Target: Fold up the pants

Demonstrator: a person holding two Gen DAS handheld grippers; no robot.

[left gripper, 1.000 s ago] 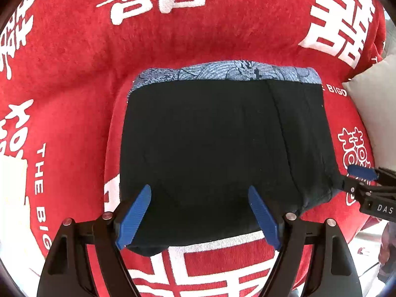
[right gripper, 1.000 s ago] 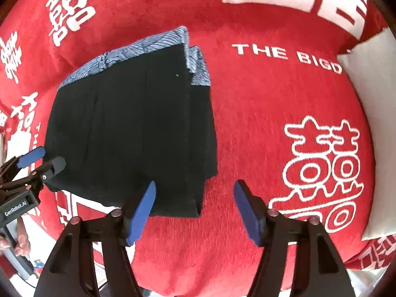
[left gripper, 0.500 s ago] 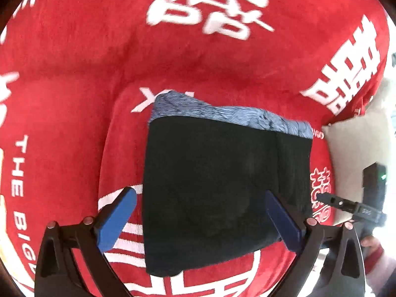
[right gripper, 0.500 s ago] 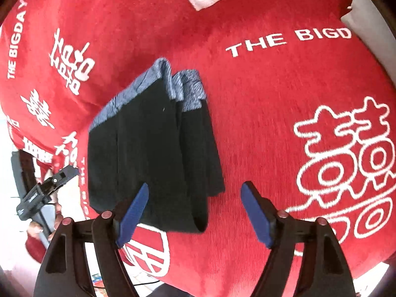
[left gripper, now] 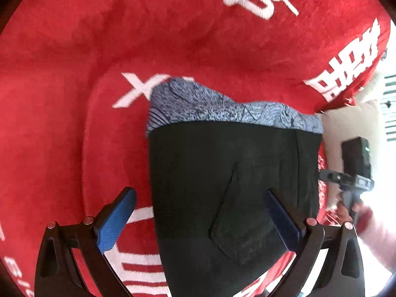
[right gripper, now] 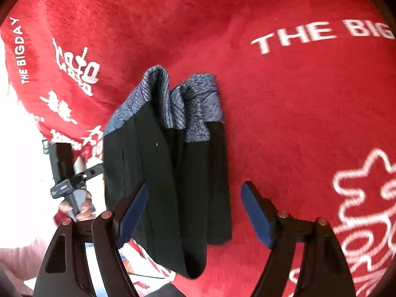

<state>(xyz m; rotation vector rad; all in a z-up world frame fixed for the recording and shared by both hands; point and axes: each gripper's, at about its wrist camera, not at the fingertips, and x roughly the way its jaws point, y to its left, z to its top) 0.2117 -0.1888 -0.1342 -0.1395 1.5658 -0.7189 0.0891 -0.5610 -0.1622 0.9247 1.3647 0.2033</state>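
Pants [left gripper: 222, 178] lie folded into a compact black stack on the red blanket [left gripper: 99, 49], the blue-grey patterned waistband [left gripper: 222, 109] forming the far edge of the stack in my left wrist view. From the right wrist view the pants [right gripper: 168, 173] show their layers: several black folds stacked side by side, with the patterned band [right gripper: 188, 104] bunched at the top end and the near end rounded over in a fold. My left gripper [left gripper: 198, 220] hangs above the near part of the stack with its blue-padded fingers [left gripper: 116, 217] spread wide apart, holding nothing; the left pad sits over the red blanket just beside the pants' left edge, and the right pad is over the black cloth. My right gripper [right gripper: 195, 212] is likewise spread wide and grips nothing, its left pad over the black fabric and its right pad over bare red blanket [right gripper: 297, 99] beside the stack; I cannot tell whether either pad touches the cloth. White lettering reading "THE BIG" [right gripper: 319, 34] runs across the blanket beyond the pants. In each view the other gripper shows at the edge of the frame, blurred, off to the side of the stack: the right one [left gripper: 354, 178] past the pants' right edge, the left one [right gripper: 71, 178] past their left edge, held in my hand.
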